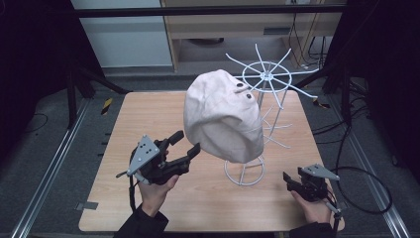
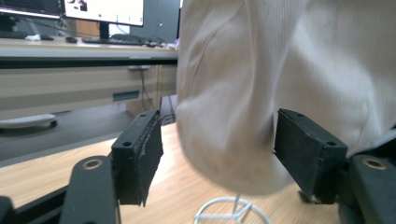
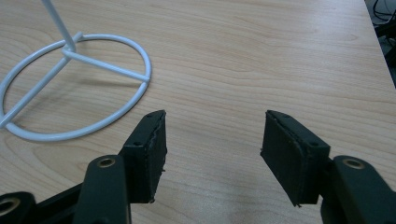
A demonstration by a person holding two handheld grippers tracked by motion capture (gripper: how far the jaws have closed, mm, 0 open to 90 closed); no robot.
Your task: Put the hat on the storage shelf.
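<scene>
At the near edge of the table [image 1: 124, 208] your two hands hold the grippers. Your right gripper [image 1: 292, 179] rests low by the right corner, jaws spread over bare wood with nothing between them. Your left gripper [image 1: 185, 144] has its jaws wide apart too; the lower side of the hat [image 1: 223, 116] sags between the pads [image 2: 149, 149], but they do not press on it. Farther in, the pale fabric hat sits draped on the white wire stand [image 1: 245, 173], with a second, bare wire stand [image 1: 270, 79] behind it. Expect the hat to be light, soft and floppy; pinch it at the firmer lower rim. No brand, label or writing can be read.
</scene>
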